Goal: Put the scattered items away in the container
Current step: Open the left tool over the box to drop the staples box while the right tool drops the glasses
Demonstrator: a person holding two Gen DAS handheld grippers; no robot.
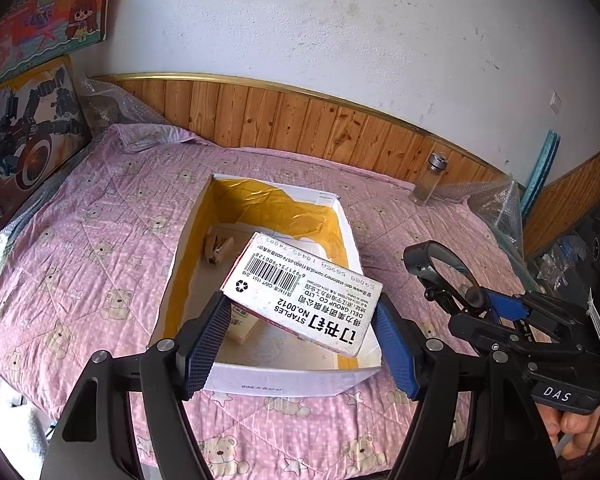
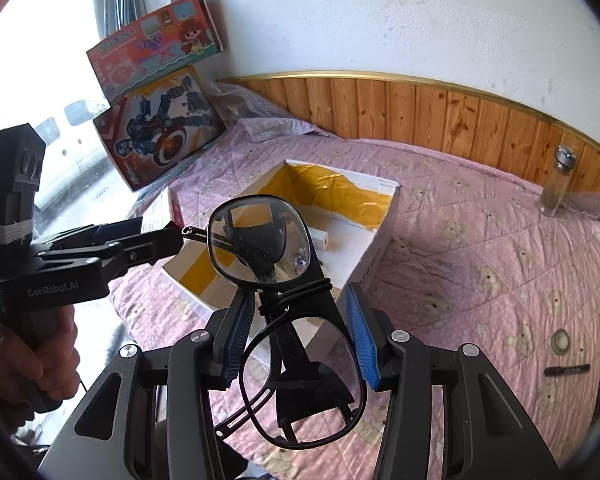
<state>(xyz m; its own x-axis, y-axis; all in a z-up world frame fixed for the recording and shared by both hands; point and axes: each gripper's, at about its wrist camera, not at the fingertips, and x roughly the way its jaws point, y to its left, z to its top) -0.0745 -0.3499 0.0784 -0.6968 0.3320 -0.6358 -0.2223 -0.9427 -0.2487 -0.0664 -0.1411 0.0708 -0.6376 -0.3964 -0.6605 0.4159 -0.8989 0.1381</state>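
Left gripper (image 1: pixel 300 332): clamped on the staples box (image 1: pixel 300 292), blue pads pressing its two short ends.
Staples box position: held tilted over the near half of the container (image 1: pixel 260 376), far corner raised toward 12 o'clock; not yet resting on the floor of the container.
Staples box long axis: runs from 10 o'clock to 4 o'clock in the left wrist view, roughly across the container's width.
Right gripper (image 2: pixel 300 332): the glasses (image 2: pixel 276 280) stand between its fingers, one lens above the other; whether the pads actually grip the frame, I cannot tell.
Glasses position: outside the container, just beyond its near right corner, with the opening at 11 o'clock from the right gripper.
Container contents: a small pale item (image 1: pixel 218 248) at the left wall and another low box (image 1: pixel 244 326) under the staples box.
Nearer hand: left, already above the opening.
Coming move, as judged: lower and let go of the staples box, then carry the glasses toward 11 o'clock.
Remaining items: a black pen (image 2: pixel 566 369) on the quilt (image 1: pixel 80 240) at 3 o'clock.
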